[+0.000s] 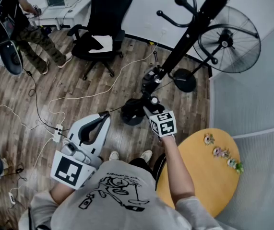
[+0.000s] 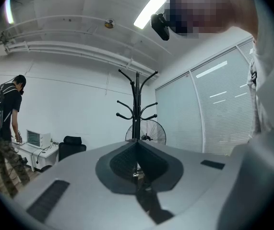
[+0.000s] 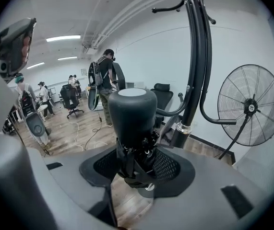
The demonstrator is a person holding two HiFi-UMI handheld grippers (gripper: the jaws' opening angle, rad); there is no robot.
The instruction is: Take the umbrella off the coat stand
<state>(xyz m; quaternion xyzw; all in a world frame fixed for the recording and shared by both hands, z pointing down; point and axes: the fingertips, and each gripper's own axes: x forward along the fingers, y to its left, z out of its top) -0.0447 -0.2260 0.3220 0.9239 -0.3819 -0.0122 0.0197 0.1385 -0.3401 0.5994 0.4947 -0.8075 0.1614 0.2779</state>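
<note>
Your right gripper (image 3: 137, 170) had its fingers clenched on the folded black umbrella (image 3: 132, 128). They gripped the bundled canopy low down. The rounded handle rose clear above the pads and a small metal end poked out beneath.

The umbrella sat just beside the black coat stand (image 3: 197, 66), in front of its pole and one of its low curved hooks. I couldn't tell whether it touched that hook. In the head view you held it down near the foot of the stand, with your arm stretched forward over the wood floor (image 1: 12, 87).

Your left gripper (image 2: 137, 152) was pressed closed on nothing, its fingers meeting along the middle. It pointed at the stand from farther back and hung low by your left side.

The pedestal fan (image 3: 252, 107) stood behind the stand, and the round yellow table (image 1: 208, 176) sat at your right.
</note>
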